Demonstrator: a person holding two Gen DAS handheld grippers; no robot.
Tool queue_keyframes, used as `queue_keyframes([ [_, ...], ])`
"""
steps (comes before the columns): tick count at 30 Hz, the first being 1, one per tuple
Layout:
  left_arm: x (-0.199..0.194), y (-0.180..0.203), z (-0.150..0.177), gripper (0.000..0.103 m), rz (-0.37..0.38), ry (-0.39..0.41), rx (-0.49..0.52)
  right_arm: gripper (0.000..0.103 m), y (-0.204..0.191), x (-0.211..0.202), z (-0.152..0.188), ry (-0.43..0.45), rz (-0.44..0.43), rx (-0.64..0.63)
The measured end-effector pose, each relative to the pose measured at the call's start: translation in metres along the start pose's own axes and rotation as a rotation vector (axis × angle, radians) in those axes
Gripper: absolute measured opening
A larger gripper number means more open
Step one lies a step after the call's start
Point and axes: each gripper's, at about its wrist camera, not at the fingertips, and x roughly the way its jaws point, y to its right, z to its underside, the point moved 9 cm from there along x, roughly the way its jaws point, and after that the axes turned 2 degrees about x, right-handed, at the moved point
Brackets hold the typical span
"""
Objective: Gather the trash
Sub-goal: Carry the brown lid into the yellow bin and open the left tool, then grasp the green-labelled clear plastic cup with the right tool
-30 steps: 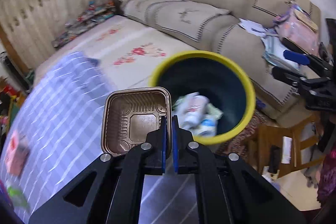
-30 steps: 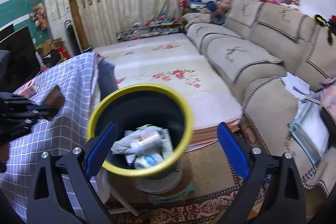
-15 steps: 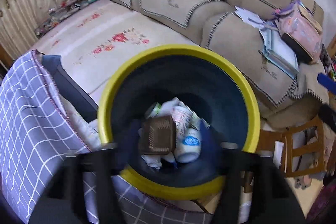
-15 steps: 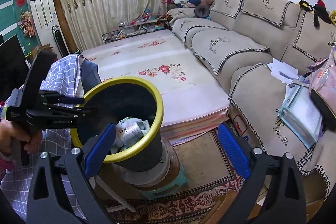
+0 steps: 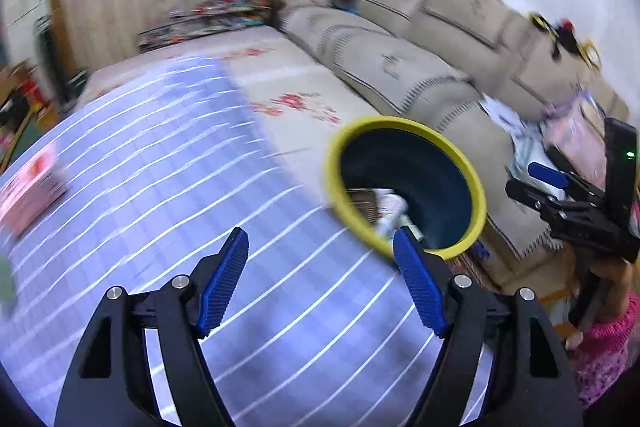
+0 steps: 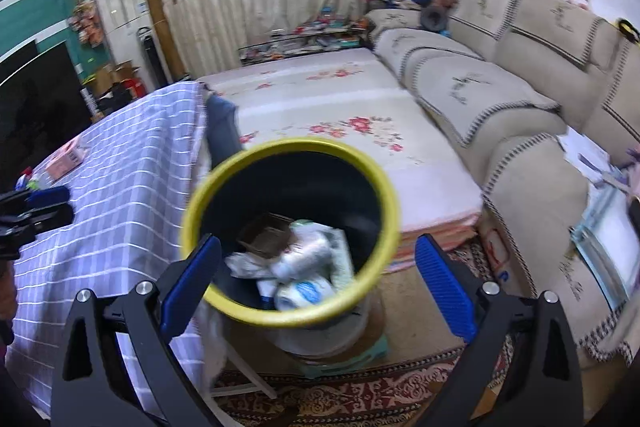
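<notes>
Now both tools wide apart, empty; yellow-rimmed bin holds trash.

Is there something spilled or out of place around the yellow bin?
Nothing stands out. The trash, including the brown tray, lies inside the yellow bin; none hangs over its rim. Both tools are open and empty.
</notes>
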Motion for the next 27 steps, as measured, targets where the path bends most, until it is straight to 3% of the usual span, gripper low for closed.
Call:
queue_keyframes([
  [6,-0.074,-0.092,0.052,0.077,-0.16,0.052,-0.149,0.093,-0.086,0.012,-0.021,0.005,-0.129,-0.109],
  [13,-0.157,-0.175,0.103,0.079,-0.295,0.111,-0.29,0.093,-0.215,0.024,-0.034,-0.014,-0.276,-0.258],
  [24,-0.231,-0.233,0.151,0.079,-0.435,0.168,-0.362,0.093,-0.401,0.032,-0.016,-0.055,-0.473,-0.425],
  [27,-0.25,-0.244,0.156,0.079,-0.462,0.187,-0.382,0.093,-0.436,0.04,-0.006,-0.092,-0.518,-0.431],
])
